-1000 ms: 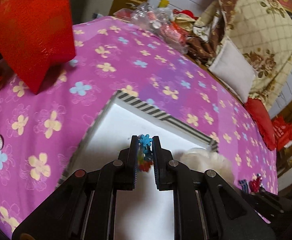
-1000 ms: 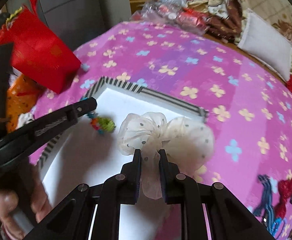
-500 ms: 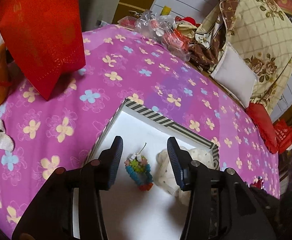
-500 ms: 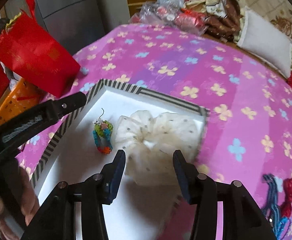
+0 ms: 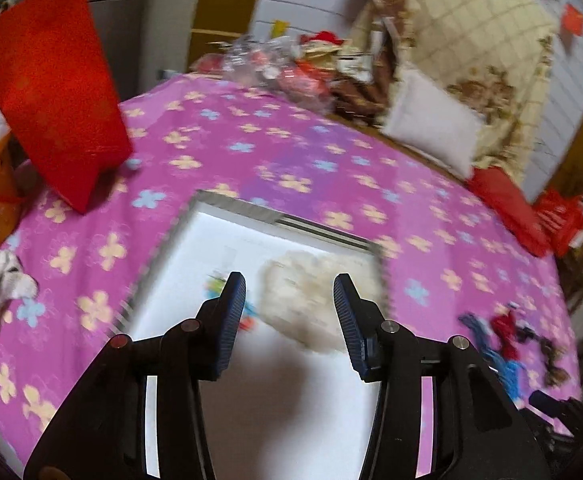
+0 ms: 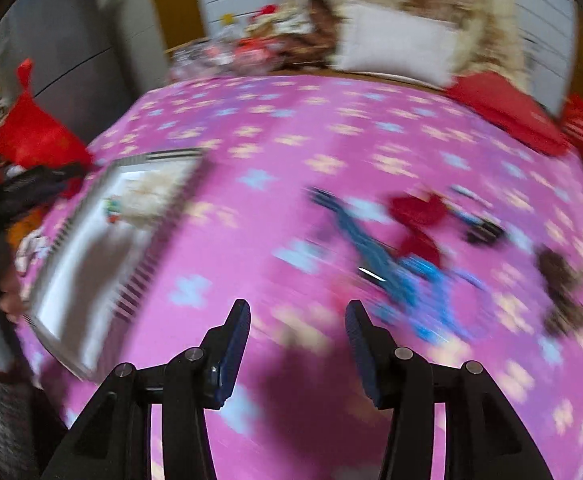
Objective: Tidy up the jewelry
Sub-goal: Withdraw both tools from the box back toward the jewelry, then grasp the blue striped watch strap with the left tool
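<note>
Your left gripper [image 5: 289, 294] hangs over the white tray [image 5: 219, 236] with its jaws parted about halfway and nothing between them. Beyond its fingertips the cream scrunchie [image 5: 311, 300] lies on the tray's white floor near the far right corner, and the small multicoloured beaded piece [image 5: 215, 280] lies just left of it, partly hidden behind the left finger. Your right gripper [image 6: 297, 318] is well off to the right of the tray, over the pink flowered cloth [image 6: 251, 128] on the bench, its jaws likewise about half open and empty. Ahead and to the right of it a blurred cluster of loose jewelry waits on the cloth: a blue strand [image 6: 375, 252], a red bow-like piece [image 6: 419, 216] and a dark brown piece [image 6: 563, 280], too smeared to tell more. The striped-edged tray sits at the left in that view, the scrunchie inside. A red paper bag [image 5: 51, 92] stands on the cloth beyond the tray's left side.
</note>
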Demonstrator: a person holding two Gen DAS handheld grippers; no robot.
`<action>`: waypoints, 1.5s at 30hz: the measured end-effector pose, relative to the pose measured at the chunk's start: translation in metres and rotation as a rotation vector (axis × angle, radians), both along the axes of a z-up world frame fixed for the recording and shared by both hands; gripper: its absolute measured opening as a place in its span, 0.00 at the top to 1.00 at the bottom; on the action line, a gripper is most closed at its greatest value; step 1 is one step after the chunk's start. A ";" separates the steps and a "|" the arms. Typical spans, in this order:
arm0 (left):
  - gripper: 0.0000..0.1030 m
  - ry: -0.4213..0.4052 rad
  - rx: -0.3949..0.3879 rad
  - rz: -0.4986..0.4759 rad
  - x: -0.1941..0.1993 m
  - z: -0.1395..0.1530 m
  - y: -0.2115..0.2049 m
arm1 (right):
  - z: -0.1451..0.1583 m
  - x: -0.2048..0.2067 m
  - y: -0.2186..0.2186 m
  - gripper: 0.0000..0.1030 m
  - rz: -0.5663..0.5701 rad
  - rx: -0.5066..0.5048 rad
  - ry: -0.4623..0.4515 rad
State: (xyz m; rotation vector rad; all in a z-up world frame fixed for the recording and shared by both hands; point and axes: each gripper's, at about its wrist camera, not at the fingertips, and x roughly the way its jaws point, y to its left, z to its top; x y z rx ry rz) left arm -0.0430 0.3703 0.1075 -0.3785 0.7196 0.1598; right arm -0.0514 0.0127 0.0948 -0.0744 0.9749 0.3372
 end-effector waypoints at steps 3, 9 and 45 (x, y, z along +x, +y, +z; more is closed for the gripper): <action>0.54 -0.026 -0.041 -0.074 -0.011 0.008 -0.030 | -0.004 -0.015 -0.054 0.54 -0.095 -0.013 0.003; 0.49 0.057 0.000 -0.216 -0.003 -0.001 -0.113 | -0.023 -0.038 -0.138 0.54 -0.236 0.035 0.027; 0.91 0.268 0.065 -0.350 0.053 -0.075 -0.209 | -0.069 -0.037 -0.173 0.53 -0.233 0.102 0.060</action>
